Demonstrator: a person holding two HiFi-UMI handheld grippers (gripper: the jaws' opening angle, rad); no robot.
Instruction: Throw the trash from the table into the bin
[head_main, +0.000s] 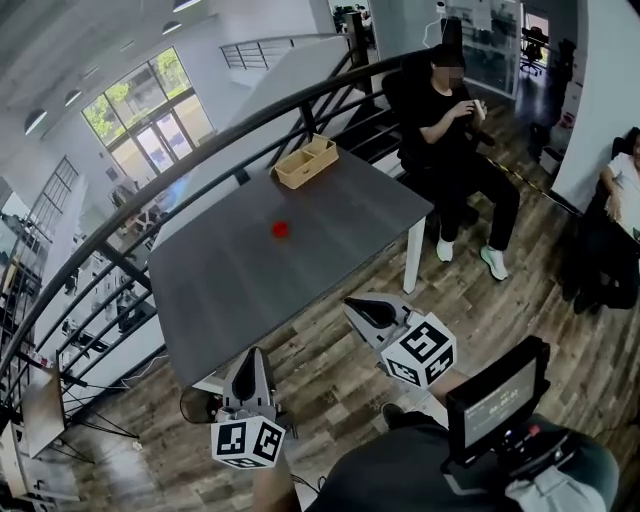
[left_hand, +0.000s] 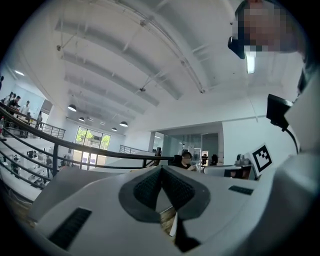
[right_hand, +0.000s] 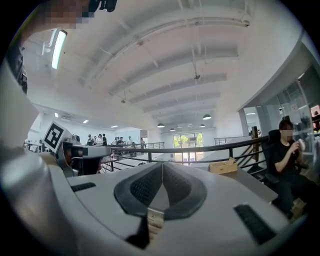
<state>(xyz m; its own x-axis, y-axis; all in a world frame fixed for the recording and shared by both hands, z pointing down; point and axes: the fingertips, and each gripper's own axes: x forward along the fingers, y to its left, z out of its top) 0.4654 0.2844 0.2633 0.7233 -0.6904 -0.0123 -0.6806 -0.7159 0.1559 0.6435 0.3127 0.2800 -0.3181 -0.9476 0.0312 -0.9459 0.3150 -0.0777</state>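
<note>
Trash: red scrap (head_main: 280, 229) lay mid-table (head_main: 340, 225); it looked light and probably soft, best pinched across.
Jaws: left gripper (head_main: 251, 368) and right gripper (head_main: 362, 308) were closed, empty.

Small red item (head_main: 280, 229) on table (head_main: 230, 290): too small to identify. Wooden box (head_main: 307, 162) at far corner: contents not visible. Dark round object (head_main: 197, 405) below table's near edge: partly hidden behind left gripper (head_main: 253, 360), identity unclear. Person (head_main: 625, 190) at right: cut off by picture edge.
</note>
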